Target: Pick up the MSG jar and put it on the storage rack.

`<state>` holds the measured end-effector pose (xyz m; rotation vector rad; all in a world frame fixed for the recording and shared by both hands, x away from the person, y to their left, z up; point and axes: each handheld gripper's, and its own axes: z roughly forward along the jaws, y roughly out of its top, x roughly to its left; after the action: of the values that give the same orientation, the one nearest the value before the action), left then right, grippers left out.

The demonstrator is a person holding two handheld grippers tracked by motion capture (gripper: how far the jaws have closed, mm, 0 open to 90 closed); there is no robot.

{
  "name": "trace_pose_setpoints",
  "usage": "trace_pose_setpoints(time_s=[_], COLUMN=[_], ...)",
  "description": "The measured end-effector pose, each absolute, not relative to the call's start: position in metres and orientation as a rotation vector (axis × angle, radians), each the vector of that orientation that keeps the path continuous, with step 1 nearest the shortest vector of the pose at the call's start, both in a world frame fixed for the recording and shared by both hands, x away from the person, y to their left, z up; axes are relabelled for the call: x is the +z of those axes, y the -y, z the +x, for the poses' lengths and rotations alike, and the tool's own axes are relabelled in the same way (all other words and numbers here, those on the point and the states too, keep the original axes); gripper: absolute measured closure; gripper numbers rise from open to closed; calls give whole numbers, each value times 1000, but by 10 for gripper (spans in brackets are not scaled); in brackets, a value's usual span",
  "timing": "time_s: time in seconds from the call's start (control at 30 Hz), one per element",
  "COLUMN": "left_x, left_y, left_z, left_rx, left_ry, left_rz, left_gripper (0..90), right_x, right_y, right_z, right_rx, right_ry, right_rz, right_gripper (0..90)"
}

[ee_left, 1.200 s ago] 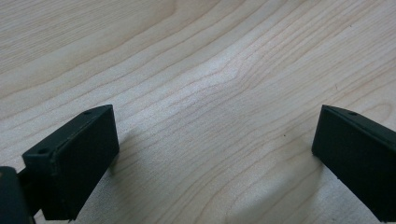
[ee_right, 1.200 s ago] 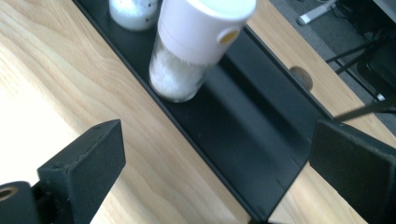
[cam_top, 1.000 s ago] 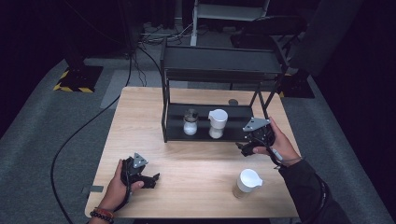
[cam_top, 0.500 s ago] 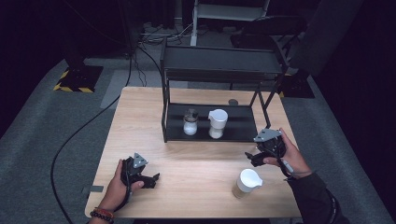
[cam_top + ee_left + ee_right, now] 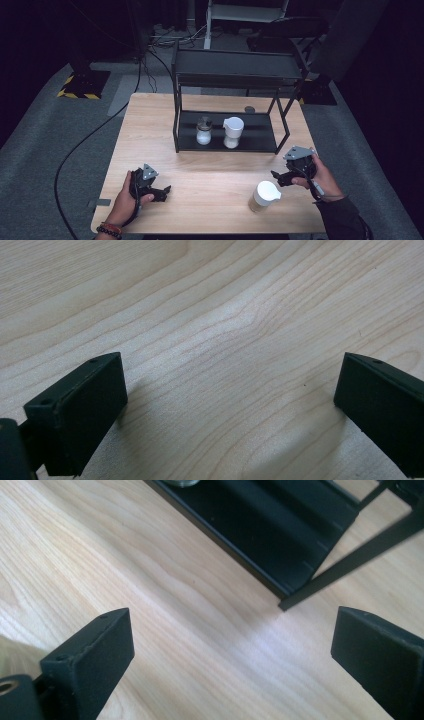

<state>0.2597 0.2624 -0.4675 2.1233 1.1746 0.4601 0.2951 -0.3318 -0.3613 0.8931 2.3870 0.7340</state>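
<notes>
Hovering near the right edge of the light wooden table [image 5: 150, 125], with black jaws spread wide and nothing between them: right gripper [image 5: 281, 176], held in a hand [image 5: 320, 172] just beside the white lidded plastic cup [image 5: 263, 195]. Standing upright close to the front edge, toward the front right corner, this cup, apart from the jaws and not touched. Looking along the right gripper's own jaws [image 5: 230, 660]: bare wood grain below, and beyond it the front right corner of the black metal two-level shelf rack [image 5: 280, 525].

Resting low near the front left corner: left gripper [image 5: 161, 192], gripped by the other hand [image 5: 127, 200], jaws also wide open and empty over plain wood [image 5: 230, 405].

Sitting on the rack's lower tray [image 5: 260, 145], toward the middle of the table: small clear glass jar with white contents [image 5: 203, 131] and, just beside it, white pitcher-shaped cup [image 5: 232, 131], not touching each other. Lying on the table behind the rack: small dark round disc [image 5: 249, 109].
</notes>
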Motion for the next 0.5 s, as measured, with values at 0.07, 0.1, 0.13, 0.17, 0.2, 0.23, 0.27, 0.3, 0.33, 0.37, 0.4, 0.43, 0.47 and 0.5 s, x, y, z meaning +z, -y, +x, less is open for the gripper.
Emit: trace_pose_setpoints(time_s=[0.07,0.1,0.13,0.17,0.2,0.23,0.27,0.3,0.33,0.37,0.4,0.43,0.47,0.5], left_x=[-468,-468,-468,-468,-468,-468,-468,-468,-468,-468,-468,-468,-468,-468], left_y=[-262,-262,-262,-262,-262,-262,-262,-262,-262,-262,-262,-262,-262,-262], left_z=[260,260,260,260,260,260,260,260,260,260,260,260,260,260], left_rx=[460,461,461,460,461,461,461,460,461,460,460,461,460,460], left_ry=[-1175,-1173,-1173,-1175,-1173,-1174,-1173,-1174,-1173,-1174,-1174,-1173,-1175,-1175], left_rz=[2123,2123,2123,2123,2123,2123,2123,2123,2123,2123,2123,2123,2123,2123], left_gripper=[5,5,5,5,5,5,5,5,5,5,5,5,5,5], right_x=[-365,-367,-368,-370,-372,-375,-377,-379,-381,-383,-385,-387,-389,-391], right_y=[336,338,339,340,342,343,344,345,346,348,349,351,352,354], right_z=[293,292,291,290,289,289,288,288,287,287,286,285,284,283], right_rx=[738,738,733,726,719,715,710,706,701,699,699,695,696,698], right_ry=[-2387,-2388,-2392,-2397,-2400,-2404,-2407,-2409,-2411,-2413,-2415,-2415,-2412,-2409], right_rz=[907,919,929,930,933,940,946,949,958,966,973,980,989,996], right_gripper=[35,36,36,35,35,36,35,36,35,35,35,36,36,36])
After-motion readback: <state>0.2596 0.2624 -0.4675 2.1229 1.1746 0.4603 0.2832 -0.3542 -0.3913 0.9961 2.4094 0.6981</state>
